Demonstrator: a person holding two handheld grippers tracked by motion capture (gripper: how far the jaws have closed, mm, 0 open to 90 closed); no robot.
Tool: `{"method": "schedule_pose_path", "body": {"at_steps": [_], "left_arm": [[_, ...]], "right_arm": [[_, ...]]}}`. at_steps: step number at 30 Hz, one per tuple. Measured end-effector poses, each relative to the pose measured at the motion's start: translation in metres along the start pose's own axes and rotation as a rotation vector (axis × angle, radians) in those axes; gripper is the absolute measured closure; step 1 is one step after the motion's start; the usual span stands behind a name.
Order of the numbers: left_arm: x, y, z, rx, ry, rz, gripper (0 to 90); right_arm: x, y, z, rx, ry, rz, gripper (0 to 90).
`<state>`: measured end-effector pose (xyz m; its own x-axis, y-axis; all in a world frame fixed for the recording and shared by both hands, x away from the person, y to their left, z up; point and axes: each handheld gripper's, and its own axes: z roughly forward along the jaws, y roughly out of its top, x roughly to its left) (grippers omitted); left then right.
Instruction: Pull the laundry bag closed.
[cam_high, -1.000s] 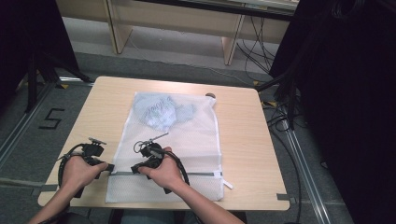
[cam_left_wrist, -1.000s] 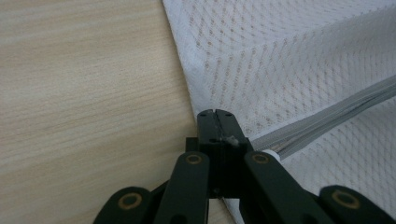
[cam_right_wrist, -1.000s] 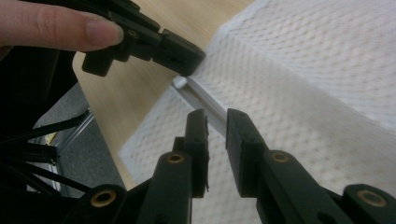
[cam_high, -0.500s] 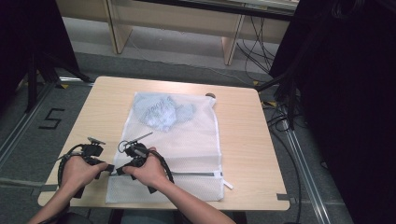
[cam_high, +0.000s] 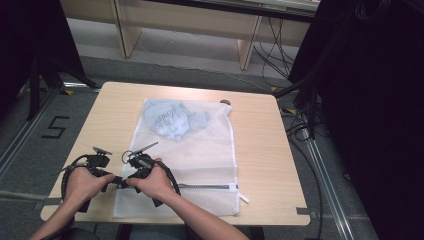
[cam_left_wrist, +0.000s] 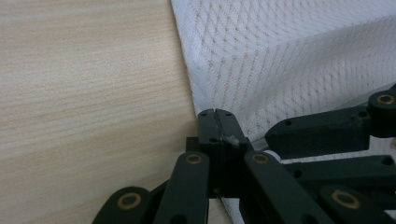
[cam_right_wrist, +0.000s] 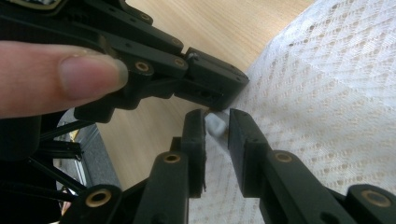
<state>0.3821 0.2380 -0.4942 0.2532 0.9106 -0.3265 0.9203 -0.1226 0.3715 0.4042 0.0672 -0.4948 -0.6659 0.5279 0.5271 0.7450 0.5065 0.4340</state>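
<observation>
A white mesh laundry bag (cam_high: 205, 155) lies flat on the wooden table (cam_high: 260, 150), with a blue garment (cam_high: 172, 120) inside its far end. A grey zipper (cam_high: 210, 186) runs across its near end. My left gripper (cam_high: 118, 179) (cam_left_wrist: 217, 135) is shut on the bag's left edge (cam_left_wrist: 196, 100) at the zipper line. My right gripper (cam_high: 126, 183) (cam_right_wrist: 215, 140) sits tip to tip with it; its jaws have just been opening, and a small pale tab (cam_right_wrist: 215, 123) lies loose between them.
A small dark round thing (cam_high: 225, 102) sits at the table's far edge. A white pull tab (cam_high: 243, 197) sticks out at the zipper's right end. Cables (cam_high: 300, 130) trail on the floor to the right. The table's near edge runs just under my hands.
My right hand has slid left along the bag's near end until its gripper meets the left one. The left hand has stayed put.
</observation>
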Motion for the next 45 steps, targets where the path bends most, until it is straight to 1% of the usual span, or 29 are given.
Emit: {"method": "schedule_pose_path", "body": {"at_steps": [1, 2, 3, 8, 9, 11, 13, 14, 19, 20, 21, 24, 27, 28, 29, 30, 31, 33, 34, 35, 36, 38, 40, 41, 42, 43, 45], "left_arm": [[0.0, 0.0, 0.0, 0.001, -0.001, 0.0, 89.8], [0.001, 0.0, 0.0, 0.003, -0.001, 0.002, 89.8], [0.001, 0.0, 0.0, 0.004, -0.001, 0.002, 89.8], [0.002, 0.0, 0.0, 0.003, -0.005, 0.003, 89.9], [0.002, 0.0, 0.0, 0.005, -0.004, 0.005, 89.9], [0.002, 0.0, 0.0, 0.004, -0.004, 0.002, 89.9], [0.001, 0.0, 0.0, 0.002, -0.005, -0.001, 89.9], [0.001, 0.0, 0.0, 0.001, -0.005, -0.001, 89.9], [0.001, 0.0, 0.0, 0.007, -0.003, 0.004, 89.9], [0.001, 0.0, 0.0, 0.007, -0.002, 0.004, 89.9], [0.001, 0.0, 0.0, 0.007, -0.002, 0.005, 89.9], [0.0, 0.0, 0.0, 0.002, -0.002, 0.002, 89.9], [-0.001, 0.0, 0.0, 0.006, 0.01, 0.029, 89.9], [-0.001, 0.0, 0.0, 0.006, 0.01, 0.029, 89.9], [-0.002, 0.0, 0.0, 0.001, 0.012, 0.035, 89.9], [-0.002, 0.0, 0.0, -0.001, 0.018, 0.048, 89.9], [-0.004, -0.001, 0.001, -0.001, 0.025, 0.063, 89.9], [-0.005, -0.001, 0.001, -0.006, 0.027, 0.067, 89.9], [-0.006, -0.001, 0.001, -0.002, 0.035, 0.081, 89.9], [-0.007, -0.001, 0.001, -0.01, 0.039, 0.085, 89.9], [-0.007, -0.001, 0.001, -0.007, 0.04, 0.088, 89.9], [-0.008, -0.002, 0.001, -0.013, 0.041, 0.087, 89.9], [-0.007, -0.002, 0.001, -0.012, 0.04, 0.09, 89.9], [-0.008, -0.002, 0.001, -0.013, 0.041, 0.09, 89.9], [-0.008, -0.002, 0.001, -0.014, 0.041, 0.09, 89.9], [-0.008, -0.002, 0.002, -0.022, 0.048, 0.083, 90.0], [-0.008, -0.002, 0.002, -0.022, 0.045, 0.083, 89.9]], "right_arm": [[0.0, 0.0, 0.0, 0.0, 0.0, 0.0, 77.5], [0.001, 0.0, 0.001, 0.001, 0.001, 0.016, 78.0], [0.001, 0.001, 0.001, 0.0, -0.002, 0.006, 78.6], [0.001, 0.002, 0.003, 0.007, -0.008, 0.006, 82.0], [0.0, 0.002, 0.004, 0.006, -0.005, -0.009, 83.1], [0.002, 0.001, 0.005, 0.01, -0.014, -0.001, 83.7], [0.002, 0.001, 0.005, 0.013, -0.011, 0.0, 83.7], [0.001, 0.0, 0.006, 0.011, -0.009, -0.011, 83.6], [0.002, 0.001, 0.006, 0.005, -0.01, -0.003, 79.9], [0.002, 0.001, 0.005, 0.003, -0.01, 0.008, 79.9], [0.001, 0.002, 0.006, -0.003, -0.01, -0.013, 80.1], [0.001, 0.002, 0.006, 0.004, -0.015, -0.018, 82.3], [0.001, 0.002, 0.006, 0.01, -0.011, -0.03, 86.2], [0.001, 0.002, 0.006, 0.01, -0.011, -0.03, 86.2], [0.002, 0.002, 0.005, 0.007, -0.001, -0.028, 86.6], [0.003, 0.001, 0.003, 0.004, -0.018, -0.029, 86.8], [0.003, 0.001, 0.002, 0.008, -0.015, -0.026, 86.9], [0.004, 0.0, 0.002, 0.006, -0.017, -0.018, 86.9], [0.002, 0.0, 0.001, 0.005, -0.02, -0.023, 86.9], [0.003, -0.001, 0.0, 0.004, -0.02, 0.002, 86.9], [0.001, -0.002, -0.002, 0.004, -0.032, 0.001, 87.0], [0.002, -0.003, -0.003, 0.003, -0.038, 0.025, 87.0], [0.001, -0.004, -0.004, -0.001, -0.055, 0.008, 87.1], [0.001, -0.004, -0.004, -0.001, -0.055, 0.008, 87.1], [0.001, -0.005, -0.003, -0.006, -0.07, 0.015, 87.1], [0.0, -0.004, -0.007, 0.019, -0.108, -0.024, 87.1], [0.001, -0.003, -0.007, 0.014, -0.103, -0.03, 87.1]]}}
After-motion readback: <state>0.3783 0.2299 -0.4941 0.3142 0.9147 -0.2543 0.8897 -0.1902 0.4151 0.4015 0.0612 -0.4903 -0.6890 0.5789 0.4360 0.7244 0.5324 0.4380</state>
